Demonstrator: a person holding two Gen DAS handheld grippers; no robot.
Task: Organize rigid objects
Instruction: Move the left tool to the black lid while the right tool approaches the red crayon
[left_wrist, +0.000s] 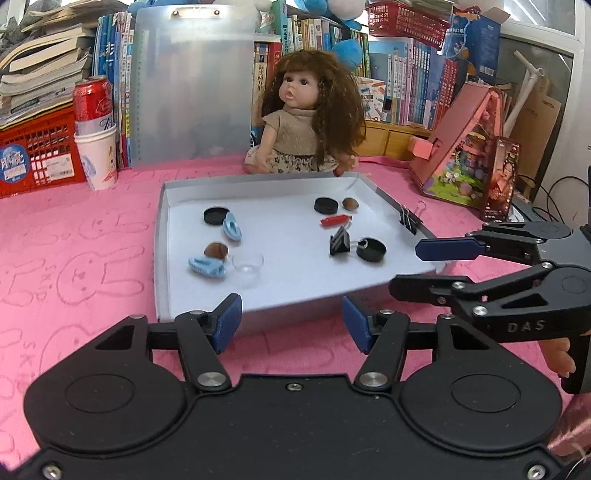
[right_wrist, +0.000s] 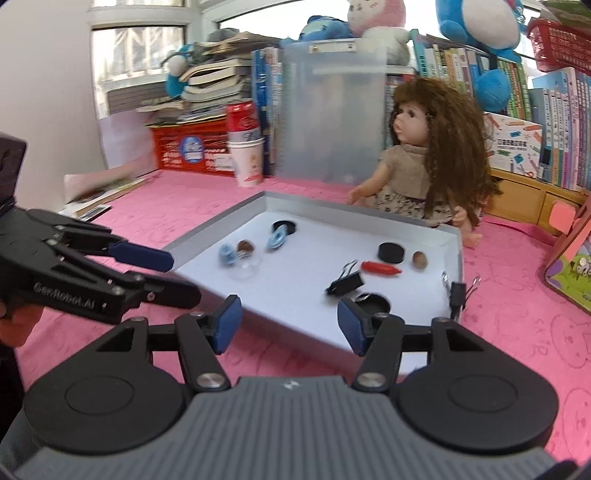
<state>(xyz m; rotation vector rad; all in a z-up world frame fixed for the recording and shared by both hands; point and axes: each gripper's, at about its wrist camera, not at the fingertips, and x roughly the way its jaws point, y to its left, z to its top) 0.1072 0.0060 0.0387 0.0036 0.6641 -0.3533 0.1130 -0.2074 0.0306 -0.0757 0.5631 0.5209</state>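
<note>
A shallow white tray (left_wrist: 295, 288) lies on the pink cloth. In it lie black round lids (left_wrist: 216, 215), two blue clips (left_wrist: 232, 226), two brown nuts (left_wrist: 216, 250), a clear small cup (left_wrist: 248, 263), a red capsule (left_wrist: 334, 220) and a black binder clip (left_wrist: 340, 240). Another binder clip (left_wrist: 409, 218) grips the tray's right wall. My left gripper (left_wrist: 291, 325) is open and empty just before the tray's near edge. My right gripper (right_wrist: 288, 325) is open and empty at the tray's near right corner (right_wrist: 369, 343). Each gripper shows in the other's view.
A doll (left_wrist: 306, 118) sits behind the tray. A red can in a paper cup (left_wrist: 95, 136) and a red crate (left_wrist: 33, 158) stand at the back left. A clear clipboard (left_wrist: 192, 85) leans on books. A pink toy house (left_wrist: 469, 147) stands at the right.
</note>
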